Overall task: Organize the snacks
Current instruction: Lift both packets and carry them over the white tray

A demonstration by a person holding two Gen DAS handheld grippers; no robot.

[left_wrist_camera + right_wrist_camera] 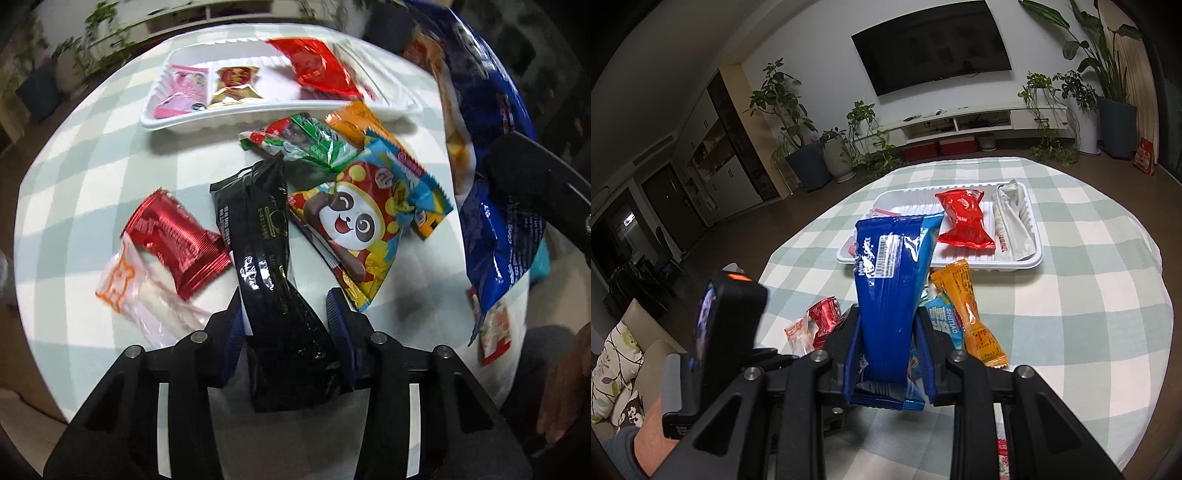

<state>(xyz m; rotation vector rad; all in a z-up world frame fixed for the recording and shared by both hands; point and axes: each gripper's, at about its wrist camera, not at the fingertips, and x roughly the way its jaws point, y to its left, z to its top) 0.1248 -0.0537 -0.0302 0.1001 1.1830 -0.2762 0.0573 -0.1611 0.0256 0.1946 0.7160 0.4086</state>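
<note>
Left gripper (291, 314) jaws narrow, straddling black packet (266, 236); pad contact not clear. Right gripper (888, 343) clamped on blue packet (894, 273), raised over the table (1089, 295); it hides the white tray's (1030, 262) left part. Tray holds red packet (964, 221), white packet (1012, 221), pink one (183, 90), gold one (234, 86). Far edge blurred in left view.

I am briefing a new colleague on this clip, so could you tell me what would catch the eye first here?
The tall blue packet stands pinched in the right gripper, hiding part of the white tray. The left gripper straddles a glossy black packet on the checked tablecloth, beside a bright panda packet.
</note>
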